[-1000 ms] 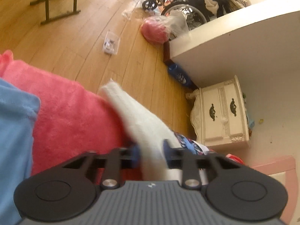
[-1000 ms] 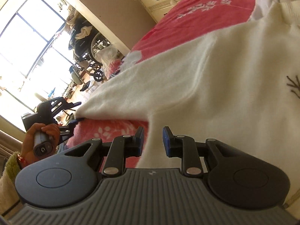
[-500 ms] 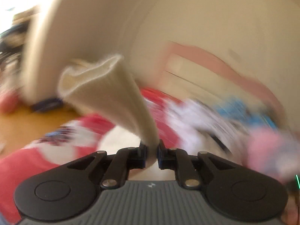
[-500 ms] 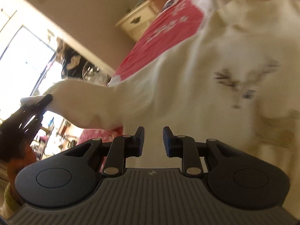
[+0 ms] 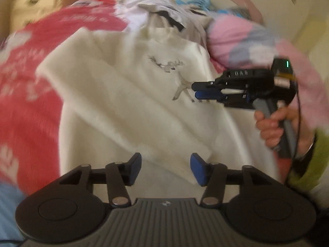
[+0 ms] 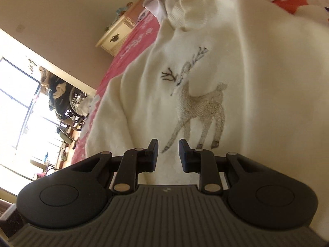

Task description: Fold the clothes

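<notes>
2 tongs are empty now; my left gripper (image 5: pixel 165 168) has just been opening wide, the sleeve released; my right gripper (image 6: pixel 168 154) stands narrow, holding nothing; the cream sweater (image 5: pixel 127 94) lies on the red blanket (image 5: pixel 28 107); the folded sleeve may slide back, because the knit is soft.

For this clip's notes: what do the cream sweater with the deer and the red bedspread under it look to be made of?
The cream sweater with the deer looks like a soft, matte knit: fuzzy surface and a ribbed collar. The deer appears embroidered in greyish, slightly shiny thread, with stitch texture visible. The red bedspread with white print looks like plush fleece, but blur leaves that uncertain.
</notes>
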Available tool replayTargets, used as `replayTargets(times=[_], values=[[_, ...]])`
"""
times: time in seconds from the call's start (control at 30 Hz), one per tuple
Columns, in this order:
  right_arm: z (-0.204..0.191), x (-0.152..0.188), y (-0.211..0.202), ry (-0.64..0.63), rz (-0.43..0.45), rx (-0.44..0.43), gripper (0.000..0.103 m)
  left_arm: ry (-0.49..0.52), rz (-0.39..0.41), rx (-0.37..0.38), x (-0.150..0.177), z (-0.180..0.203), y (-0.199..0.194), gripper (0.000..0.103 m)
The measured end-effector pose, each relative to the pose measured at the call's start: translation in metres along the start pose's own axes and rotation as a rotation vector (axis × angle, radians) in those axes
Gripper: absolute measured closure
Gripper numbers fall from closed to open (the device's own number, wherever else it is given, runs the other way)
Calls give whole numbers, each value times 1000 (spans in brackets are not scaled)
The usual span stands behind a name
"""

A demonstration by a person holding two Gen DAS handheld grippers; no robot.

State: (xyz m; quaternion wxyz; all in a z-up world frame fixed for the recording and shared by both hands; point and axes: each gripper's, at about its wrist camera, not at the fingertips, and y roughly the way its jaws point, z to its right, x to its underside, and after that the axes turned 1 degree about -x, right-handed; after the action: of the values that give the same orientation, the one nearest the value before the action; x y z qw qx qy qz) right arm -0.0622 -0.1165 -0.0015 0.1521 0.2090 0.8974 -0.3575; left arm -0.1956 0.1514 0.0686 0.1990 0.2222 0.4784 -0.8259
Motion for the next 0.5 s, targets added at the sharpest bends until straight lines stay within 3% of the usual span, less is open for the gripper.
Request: replayTargets(times=[0.17,0.27,0.37,0.47,0.5], values=[[-19,5,26,-53,-139,-28,57,-257,-25,79,10,-23,5,50],[-32,16,41,-121,-212,20,57,-343,-47,128,14,-33,18,47],[-38,18,45,-137,-232,28,56,-417,-43,151,15,-41,33,46],[-49,22,48,-181,-272,16,57,-428,-19,156,13,-42,40,55],[-54,24,50,-206,-287,18,58,-424,-11,149,12,-41,41,65]])
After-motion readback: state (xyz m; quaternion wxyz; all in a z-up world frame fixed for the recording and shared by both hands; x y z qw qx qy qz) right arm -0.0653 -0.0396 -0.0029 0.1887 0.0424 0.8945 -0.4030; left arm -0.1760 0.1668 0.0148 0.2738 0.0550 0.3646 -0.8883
